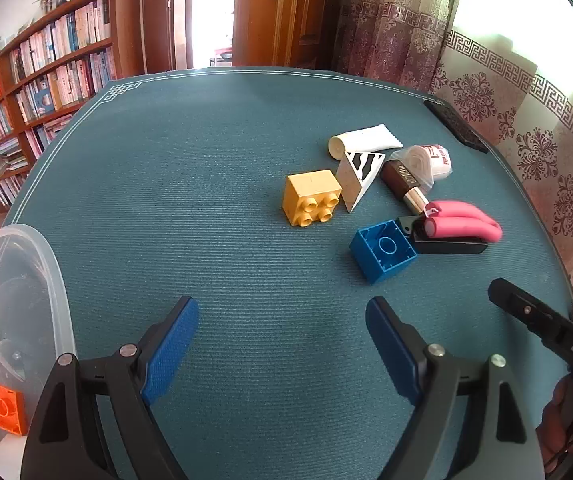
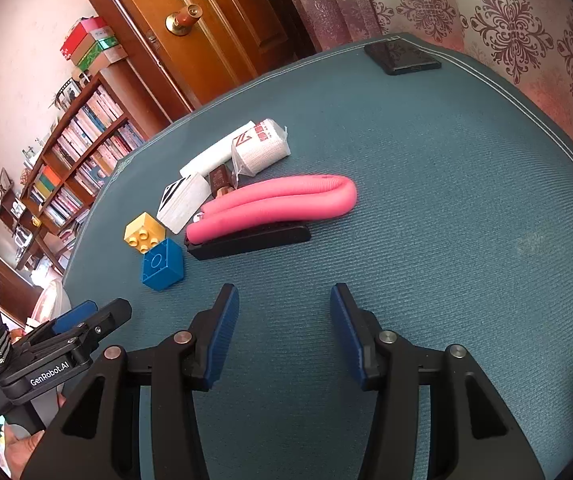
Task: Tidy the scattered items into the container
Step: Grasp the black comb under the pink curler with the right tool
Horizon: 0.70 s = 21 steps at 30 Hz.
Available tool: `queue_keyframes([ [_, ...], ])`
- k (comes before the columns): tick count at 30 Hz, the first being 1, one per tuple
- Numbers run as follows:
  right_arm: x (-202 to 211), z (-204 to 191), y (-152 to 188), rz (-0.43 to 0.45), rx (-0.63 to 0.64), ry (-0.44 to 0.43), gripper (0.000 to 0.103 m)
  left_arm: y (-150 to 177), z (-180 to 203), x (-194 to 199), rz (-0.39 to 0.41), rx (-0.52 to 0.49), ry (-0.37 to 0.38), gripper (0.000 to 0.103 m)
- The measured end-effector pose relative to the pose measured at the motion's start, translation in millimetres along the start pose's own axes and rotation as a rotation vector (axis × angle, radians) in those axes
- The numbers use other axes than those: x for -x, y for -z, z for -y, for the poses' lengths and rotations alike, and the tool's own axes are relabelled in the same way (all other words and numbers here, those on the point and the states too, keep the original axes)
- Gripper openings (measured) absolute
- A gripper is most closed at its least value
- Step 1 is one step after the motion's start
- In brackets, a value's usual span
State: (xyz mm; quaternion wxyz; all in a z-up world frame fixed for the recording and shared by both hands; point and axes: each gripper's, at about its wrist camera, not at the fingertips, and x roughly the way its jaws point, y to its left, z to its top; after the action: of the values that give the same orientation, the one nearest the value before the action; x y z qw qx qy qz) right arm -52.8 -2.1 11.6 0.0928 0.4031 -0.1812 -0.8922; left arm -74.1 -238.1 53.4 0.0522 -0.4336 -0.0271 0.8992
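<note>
A cluster of items lies on the teal mat: a yellow brick [image 1: 312, 197] [image 2: 145, 233], a blue brick [image 1: 382, 250] [image 2: 163, 264], a zebra-striped wedge [image 1: 359, 178] [image 2: 182, 199], a white tube [image 1: 364, 140] [image 2: 216, 154], a brown cylinder [image 1: 404, 185] [image 2: 220, 179], a wrapped gauze roll [image 1: 436, 162] [image 2: 260, 148], a folded pink foam tube [image 1: 462, 224] [image 2: 282, 200] and a black clip [image 1: 446, 245] [image 2: 246, 240]. The clear container [image 1: 22, 300] sits at the left, holding an orange brick [image 1: 2, 406]. My left gripper [image 1: 282, 346] [image 2: 82, 318] and right gripper [image 2: 284, 334] are open, empty, short of the cluster.
A black phone-like slab [image 1: 456, 126] [image 2: 402, 58] lies at the mat's far right edge. A bookshelf [image 1: 38, 80] and a wooden door [image 1: 282, 12] stand beyond the table. Patterned curtains [image 1: 526, 128] hang on the right. Bare mat lies before both grippers.
</note>
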Motion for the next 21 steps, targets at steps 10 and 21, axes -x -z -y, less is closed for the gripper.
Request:
queue_keyframes([
  [10, -15.6, -3.8, -21.6, -0.028, 0.036, -0.011, 0.056, -6.8, 6.4, -13.4, -0.017, -0.009, 0.036, 0.088],
  [21, -34.4, -10.9, -45.2, -0.028, 0.09, -0.025, 0.06, -10.4, 10.5, -15.8, -0.004, 0.001, 0.081, 0.088],
])
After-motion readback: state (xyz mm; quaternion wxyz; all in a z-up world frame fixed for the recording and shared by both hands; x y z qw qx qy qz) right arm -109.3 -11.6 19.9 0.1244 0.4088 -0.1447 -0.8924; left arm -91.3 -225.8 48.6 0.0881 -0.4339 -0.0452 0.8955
